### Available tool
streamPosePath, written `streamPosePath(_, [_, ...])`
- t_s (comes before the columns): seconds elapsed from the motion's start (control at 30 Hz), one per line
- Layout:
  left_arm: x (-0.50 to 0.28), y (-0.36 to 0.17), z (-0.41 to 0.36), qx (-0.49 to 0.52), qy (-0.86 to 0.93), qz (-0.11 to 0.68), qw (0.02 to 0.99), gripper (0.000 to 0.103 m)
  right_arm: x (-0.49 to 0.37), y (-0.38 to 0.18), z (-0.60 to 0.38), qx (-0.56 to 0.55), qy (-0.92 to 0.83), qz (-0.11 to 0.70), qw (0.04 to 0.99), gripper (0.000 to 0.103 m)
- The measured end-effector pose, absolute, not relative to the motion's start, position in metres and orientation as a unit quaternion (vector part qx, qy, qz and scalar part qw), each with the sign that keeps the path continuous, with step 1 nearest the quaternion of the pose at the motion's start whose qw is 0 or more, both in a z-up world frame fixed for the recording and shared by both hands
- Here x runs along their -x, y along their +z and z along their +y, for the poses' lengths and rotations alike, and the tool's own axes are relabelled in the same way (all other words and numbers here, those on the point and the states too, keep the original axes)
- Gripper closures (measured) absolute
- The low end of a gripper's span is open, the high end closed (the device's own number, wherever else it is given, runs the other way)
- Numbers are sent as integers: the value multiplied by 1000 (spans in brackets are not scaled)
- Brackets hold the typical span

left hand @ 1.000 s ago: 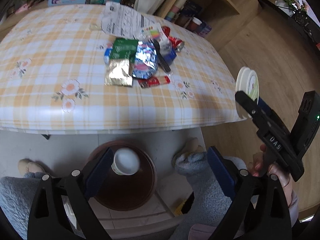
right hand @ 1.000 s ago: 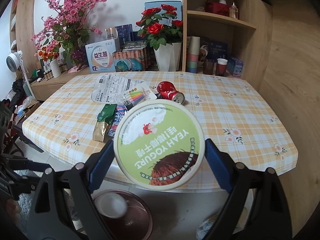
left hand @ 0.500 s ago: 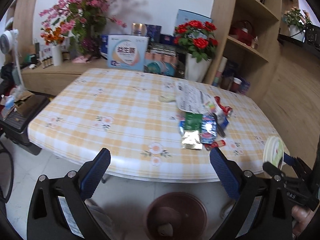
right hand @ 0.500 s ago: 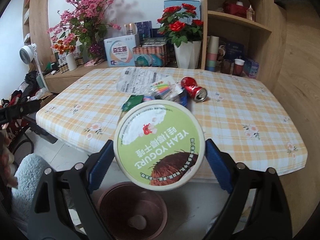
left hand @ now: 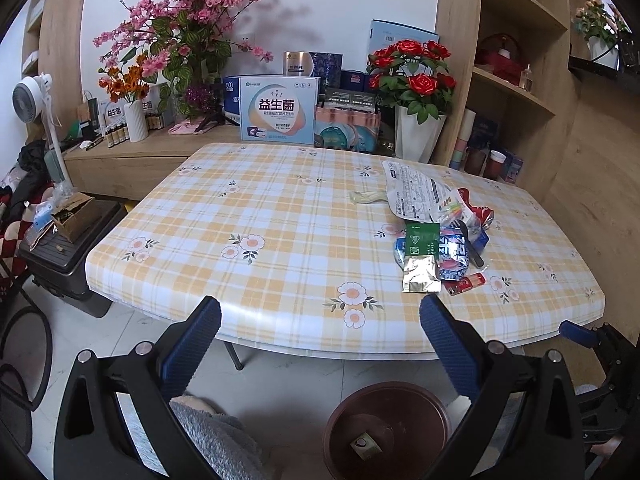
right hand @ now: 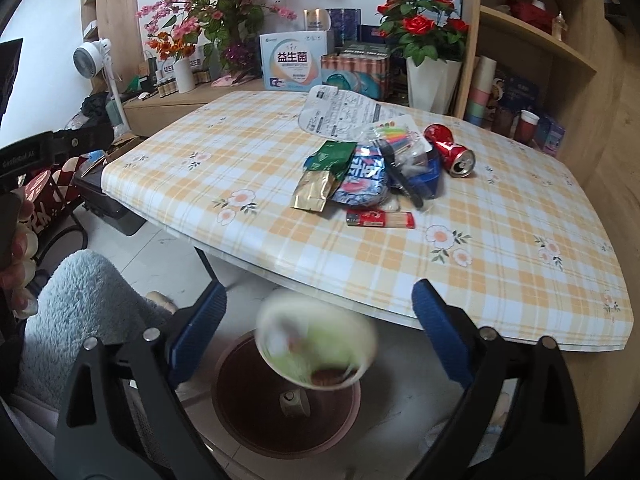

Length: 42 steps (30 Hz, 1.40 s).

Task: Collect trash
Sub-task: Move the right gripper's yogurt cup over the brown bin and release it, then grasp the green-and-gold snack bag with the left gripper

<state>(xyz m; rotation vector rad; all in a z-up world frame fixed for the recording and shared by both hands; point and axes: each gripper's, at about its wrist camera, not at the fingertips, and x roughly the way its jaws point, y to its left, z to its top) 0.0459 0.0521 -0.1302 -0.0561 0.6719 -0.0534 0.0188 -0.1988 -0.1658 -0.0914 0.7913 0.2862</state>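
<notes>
Yogurt lid [right hand: 316, 350]: green-and-white disc, motion-blurred, free in the air just ahead of and below the right gripper [right hand: 318, 320], touching neither pad. Directly under it, brown bin [right hand: 286, 396] on the floor, one small piece already at its bottom. Jaws of right gripper spread wide, nothing pinched; presumably parted over the bin so the lid falls in.

Beyond the right gripper, up on the table [right hand: 500, 264]: remaining trash in one cluster. Gold-and-green pouch [right hand: 320, 178], blue snack wrapper [right hand: 362, 178], red flat packet [right hand: 380, 219] nearest the edge, crushed red can [right hand: 450, 151] to the far right, white printed packaging [right hand: 340, 114] farthest back.

Left gripper [left hand: 320, 340]: spread as well, empty, aimed across the table edge, with the bin low and right of its centre. Likely idle.
</notes>
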Motion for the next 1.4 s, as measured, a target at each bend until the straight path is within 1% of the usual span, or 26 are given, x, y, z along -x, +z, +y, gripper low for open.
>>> streamPosePath(0.1, [-47, -132, 53, 30, -24, 334, 942, 6, -19, -166, -199, 45, 134, 381, 913, 6])
streamPosePath(0.5, [-48, -135, 47, 6, -21, 332, 943, 6, -31, -163, -227, 50, 69, 371, 925, 6])
streamPosePath(0.63, [-55, -138, 41, -18, -19, 341, 940, 6, -37, -162, -236, 59, 54, 364, 928, 5])
streamPosePath(0.8, [-68, -141, 34, -19, -39, 345, 937, 6, -50, -166, -251, 55, 43, 366, 928, 5])
streamPosePath(1.13, [-99, -147, 4, -36, -69, 354, 932, 6, -70, -171, -273, 39, 31, 367, 929, 5])
streamPosePath(1.4, [-140, -172, -38, -69, -114, 385, 913, 6, -88, -184, -281, 48, 12, 385, 921, 5])
